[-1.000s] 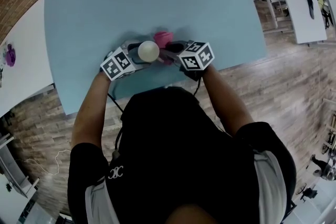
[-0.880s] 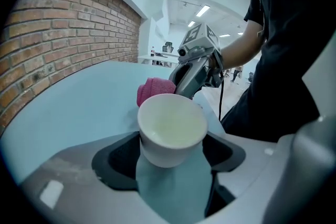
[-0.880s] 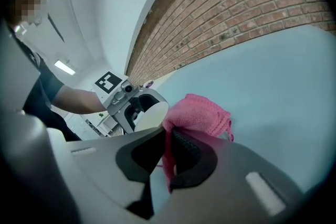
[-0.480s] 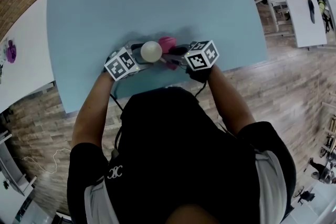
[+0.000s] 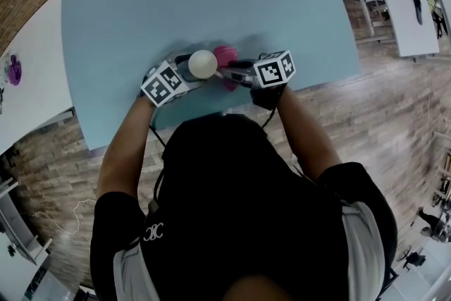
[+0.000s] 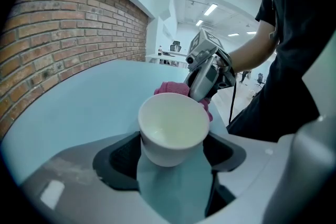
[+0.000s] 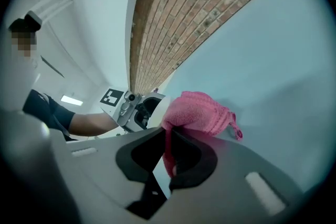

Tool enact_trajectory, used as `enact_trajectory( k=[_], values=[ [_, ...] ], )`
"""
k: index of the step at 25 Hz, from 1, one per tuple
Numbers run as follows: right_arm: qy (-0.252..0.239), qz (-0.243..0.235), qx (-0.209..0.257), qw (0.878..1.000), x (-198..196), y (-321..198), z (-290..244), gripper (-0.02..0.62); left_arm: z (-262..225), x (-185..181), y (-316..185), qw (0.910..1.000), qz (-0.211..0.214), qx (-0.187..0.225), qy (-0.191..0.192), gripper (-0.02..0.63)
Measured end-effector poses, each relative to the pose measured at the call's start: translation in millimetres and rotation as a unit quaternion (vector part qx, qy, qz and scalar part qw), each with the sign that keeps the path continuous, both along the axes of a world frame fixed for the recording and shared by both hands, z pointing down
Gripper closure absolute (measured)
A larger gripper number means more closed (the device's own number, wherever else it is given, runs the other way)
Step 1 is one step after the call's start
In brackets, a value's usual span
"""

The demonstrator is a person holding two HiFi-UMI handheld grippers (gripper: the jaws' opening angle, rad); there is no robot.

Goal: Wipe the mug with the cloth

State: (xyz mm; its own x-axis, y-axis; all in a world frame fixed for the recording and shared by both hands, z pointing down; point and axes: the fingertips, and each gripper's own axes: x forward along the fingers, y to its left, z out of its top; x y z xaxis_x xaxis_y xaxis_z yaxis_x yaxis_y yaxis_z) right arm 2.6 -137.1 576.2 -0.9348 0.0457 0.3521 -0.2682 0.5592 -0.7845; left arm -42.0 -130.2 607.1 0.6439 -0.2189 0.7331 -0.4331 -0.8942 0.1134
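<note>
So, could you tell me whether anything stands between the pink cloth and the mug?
Nothing visible does. The cloth, pinched in the right gripper, appears to rest against the side of the mug, which the left gripper holds.

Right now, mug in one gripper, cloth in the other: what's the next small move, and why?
Probably a short sideways stroke of the right gripper, dragging the pink cloth round the mug wall. The left gripper is shut on the mug, and the cloth, pinched in the right jaws, appears to rest against its far side.
</note>
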Motion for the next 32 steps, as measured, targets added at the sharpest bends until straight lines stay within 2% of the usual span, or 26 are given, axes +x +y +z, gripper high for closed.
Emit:
enact_trajectory(
  k=[5,13,16,22,26,32],
  values=[
    [0.038,-0.01,0.072,0.997,1.9,6.9,-11.5,0.558,0.8,3.1,1.0,1.0,-0.006,-0.004,-0.005,0.221],
    [0.093,-0.044,0.167,0.981,3.4,22.1,-25.9,0.558,2.0,6.9,1.4,0.9998,-0.014,-0.011,-0.002,0.221],
    [0.103,-0.039,0.171,0.979,-0.5,27.3,-24.7,0.558,1.6,4.8,1.4,0.9996,-0.025,-0.011,-0.005,0.221],
    [0.103,0.036,0.166,0.98,5.6,30.2,-19.5,0.558,1.6,3.2,3.2,0.9981,-0.059,-0.016,-0.003,0.221],
    [0.118,0.041,0.181,0.975,4.2,35.1,-13.4,0.558,-0.3,-1.0,4.6,0.9964,-0.083,-0.02,0.001,0.221],
    [0.113,0.057,0.166,0.978,8.6,30.9,-7.6,0.558,-0.3,-2.9,6.2,0.9935,-0.112,-0.018,0.013,0.221]
  ],
)
